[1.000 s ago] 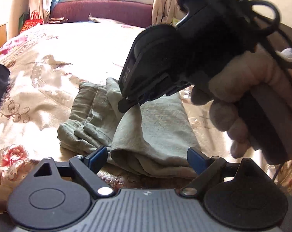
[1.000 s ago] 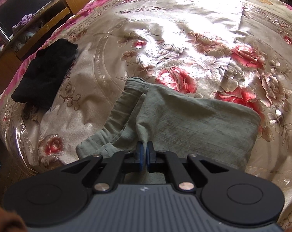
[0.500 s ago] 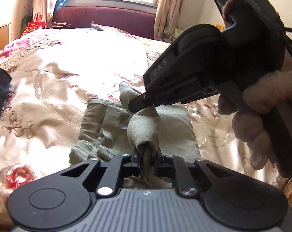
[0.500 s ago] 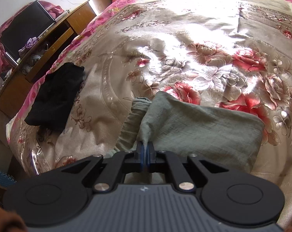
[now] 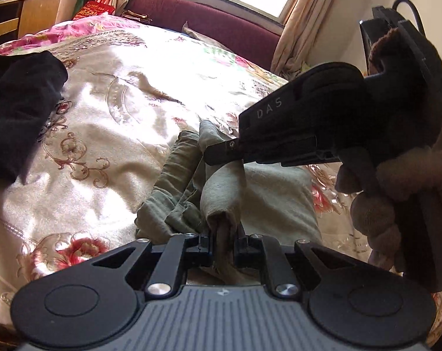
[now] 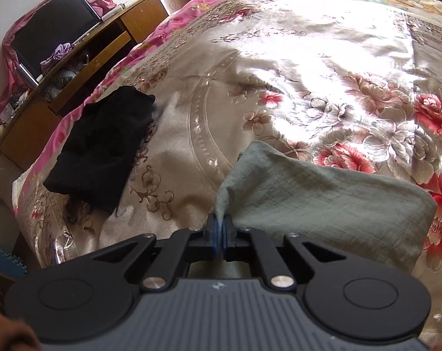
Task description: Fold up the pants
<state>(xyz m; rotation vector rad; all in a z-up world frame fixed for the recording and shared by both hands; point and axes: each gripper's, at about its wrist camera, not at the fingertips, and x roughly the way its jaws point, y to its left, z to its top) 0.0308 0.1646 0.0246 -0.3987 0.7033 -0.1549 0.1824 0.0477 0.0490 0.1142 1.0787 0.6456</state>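
Observation:
The grey-green pants (image 5: pixel 273 184) lie partly folded on the floral bedspread (image 5: pixel 118 122). My left gripper (image 5: pixel 224 244) is shut on a thick fold of the pants at their near edge. My right gripper (image 6: pixel 220 234) is shut on a corner of the pants (image 6: pixel 323 201) and lifts it off the bed. In the left wrist view the right gripper (image 5: pixel 218 153) reaches in from the right and pinches the cloth just beyond my left fingers.
A black garment (image 6: pixel 103 143) lies on the bed to the left, also in the left wrist view (image 5: pixel 16 102). A wooden desk with a dark screen (image 6: pixel 51 26) stands beside the bed. A maroon headboard (image 5: pixel 209 20) and curtains are at the far end.
My left gripper closed on the near fold of the pants. Both grippers have raised the gripped edge off the bed, and the pants' lower layers have dropped from the right wrist view.

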